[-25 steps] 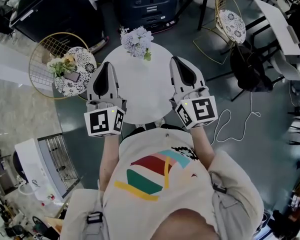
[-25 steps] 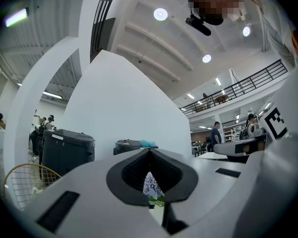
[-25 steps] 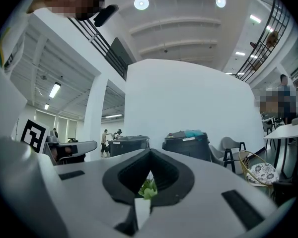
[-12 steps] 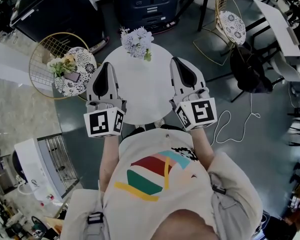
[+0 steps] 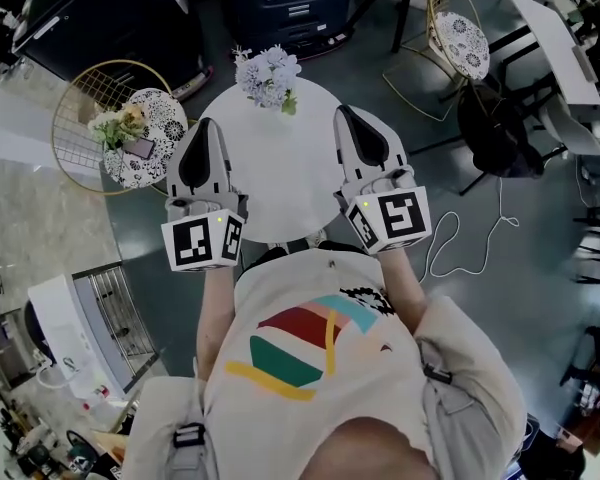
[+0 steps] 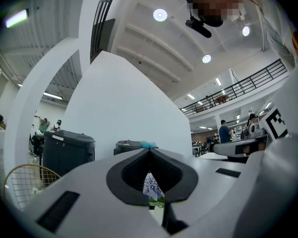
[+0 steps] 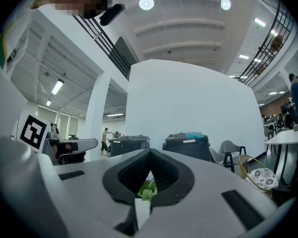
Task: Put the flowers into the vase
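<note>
Hovering my left gripper (image 5: 207, 128) and right gripper (image 5: 345, 115) over the near edge of the table (image 5: 280, 173), both pinched closed, empty. Pale flowers (image 5: 267, 75) stand at the far rim, another bunch (image 5: 118, 125) on the chair (image 5: 166, 116) left. Reaching in closed could topple the standing ones.

Pale flowers (image 5: 267, 76) sit on the round table (image 5: 280, 173).

Both forearms reach forward, left claw (image 5: 207, 128) and right claw (image 5: 344, 115) level, jaws pressed together
</note>
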Motion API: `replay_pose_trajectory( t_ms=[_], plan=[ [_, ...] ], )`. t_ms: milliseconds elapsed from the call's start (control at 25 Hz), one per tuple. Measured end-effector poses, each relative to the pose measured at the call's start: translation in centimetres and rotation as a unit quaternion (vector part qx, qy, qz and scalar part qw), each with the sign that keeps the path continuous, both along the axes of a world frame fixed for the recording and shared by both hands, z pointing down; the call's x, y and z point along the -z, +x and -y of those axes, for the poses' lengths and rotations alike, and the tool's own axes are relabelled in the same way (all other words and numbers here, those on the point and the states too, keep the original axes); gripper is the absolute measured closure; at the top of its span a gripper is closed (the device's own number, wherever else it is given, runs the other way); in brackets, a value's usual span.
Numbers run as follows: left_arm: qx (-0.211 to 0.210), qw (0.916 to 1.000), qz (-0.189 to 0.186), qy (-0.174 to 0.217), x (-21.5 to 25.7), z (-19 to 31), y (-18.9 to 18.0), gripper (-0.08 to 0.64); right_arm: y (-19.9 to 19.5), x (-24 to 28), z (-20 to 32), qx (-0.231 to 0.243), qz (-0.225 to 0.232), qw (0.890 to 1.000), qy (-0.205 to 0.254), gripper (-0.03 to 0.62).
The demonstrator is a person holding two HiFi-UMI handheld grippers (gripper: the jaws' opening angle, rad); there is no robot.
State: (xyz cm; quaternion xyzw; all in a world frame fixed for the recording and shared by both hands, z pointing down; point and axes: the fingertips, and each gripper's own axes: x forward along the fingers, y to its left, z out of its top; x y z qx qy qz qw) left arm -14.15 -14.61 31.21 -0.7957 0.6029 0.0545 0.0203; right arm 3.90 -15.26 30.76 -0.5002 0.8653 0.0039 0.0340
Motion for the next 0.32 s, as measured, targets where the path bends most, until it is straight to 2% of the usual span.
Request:
replay_pose_trajectory(
  t_ms=[320],
  plan=[
    [-0.003,1.0000,0.001,0.001,0.02,0.23,0.36,0.557,-0.12,-0.20,-0.01,0.005,-0.006,1.000,0.000,0.583]
  ],
)
